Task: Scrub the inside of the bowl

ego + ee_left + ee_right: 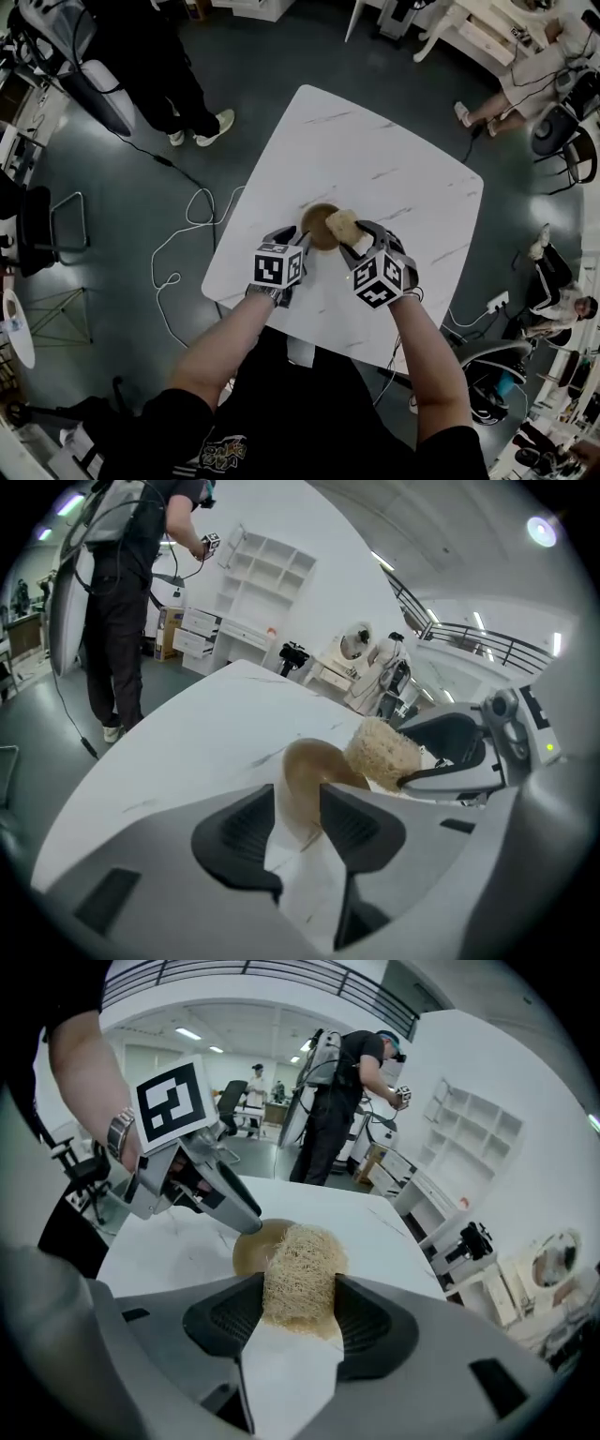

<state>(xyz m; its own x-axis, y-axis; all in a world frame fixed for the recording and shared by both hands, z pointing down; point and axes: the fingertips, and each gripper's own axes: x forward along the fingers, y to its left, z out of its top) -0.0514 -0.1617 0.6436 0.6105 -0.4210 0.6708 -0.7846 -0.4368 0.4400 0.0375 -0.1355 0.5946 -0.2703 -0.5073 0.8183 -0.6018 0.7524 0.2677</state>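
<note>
Closest in, the person's bare forearms (pixel 225 342) reach forward out of black sleeves, and both lead to the bowl (pixel 317 228). This is a small brown bowl standing on a white, marble-veined table (pixel 394 159), near the table edge on the person's side, with its opening facing up.

The left gripper (pixel 298 817) comes at the bowl from the left. Its jaws are spread, and the near rim and wall of the bowl stand between them. The brown wall nearly fills the gap, and I can't tell whether either pad actually touches it. The marker cube (pixel 277 267) on this gripper sits just behind the bowl's left side, toward the person.

The right gripper (pixel 298 1288) comes from the right. Its jaws are pinched on a pale, straw-coloured fibrous scrubber (pixel 342 225), both pads pressed into its sides. The scrubber bulges out past the fingertips and lies over the right part of the bowl, at or just inside the rim. From the right gripper's own camera, the scrubber covers the near half of the bowl, and a jaw tip of the left gripper meets the rim on the far side.

Well beyond the bowl, past the far left corner of the table, a standing person (pixel 178 84) in dark clothes and pale shoes faces away. A white cable (pixel 187 234) loops over the dark floor to the left of the bowl. White open shelving (pixel 258 569) stands against the wall far behind it.
</note>
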